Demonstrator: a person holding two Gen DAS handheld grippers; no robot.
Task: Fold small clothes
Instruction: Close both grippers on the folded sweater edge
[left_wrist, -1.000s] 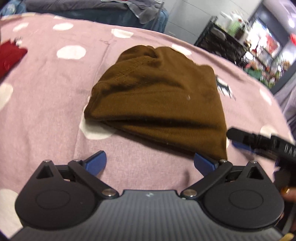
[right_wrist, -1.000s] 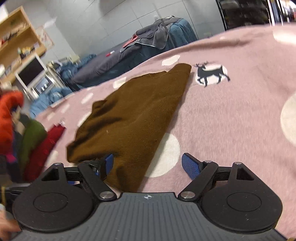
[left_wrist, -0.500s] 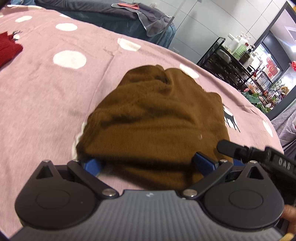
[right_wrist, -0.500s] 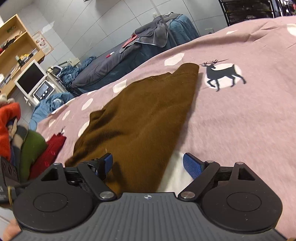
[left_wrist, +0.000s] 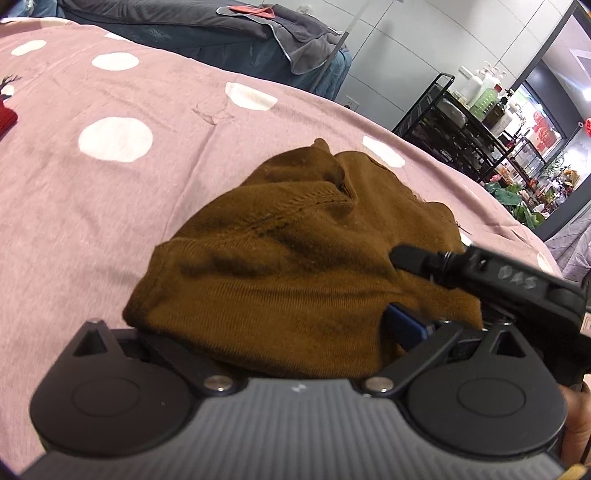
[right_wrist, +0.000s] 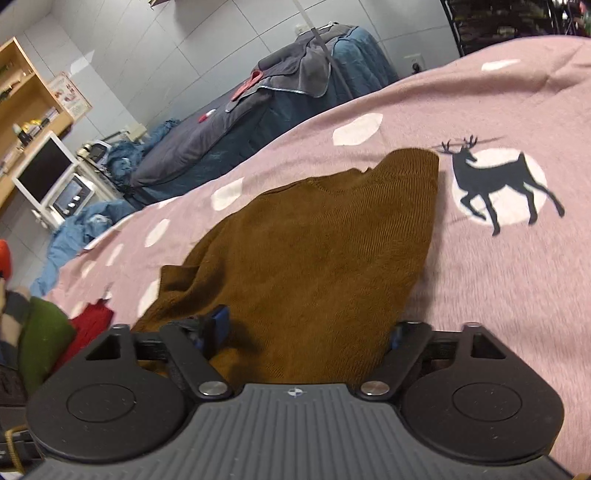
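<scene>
A folded brown knit garment (left_wrist: 295, 266) lies on the pink spotted blanket (left_wrist: 92, 206). My left gripper (left_wrist: 273, 332) is open, its jaws wide around the garment's near edge; the left pad is hidden under the cloth and the right blue pad (left_wrist: 404, 325) lies on it. The garment also shows in the right wrist view (right_wrist: 325, 258). My right gripper (right_wrist: 306, 332) is open, straddling the garment's near end, with its left blue pad (right_wrist: 218, 325) on the cloth. The right gripper's finger (left_wrist: 461, 266) reaches over the garment in the left wrist view.
A red garment (right_wrist: 92, 321) and a green one (right_wrist: 44, 332) lie at the blanket's left. A deer print (right_wrist: 498, 184) marks the blanket right of the brown garment. A blue-covered bed (right_wrist: 258, 122) and a black shelf rack (left_wrist: 476, 136) stand beyond.
Both grippers moved forward over the brown garment's near edge; its cloth now lies between the open jaws of each. The garment itself has bunched slightly.
</scene>
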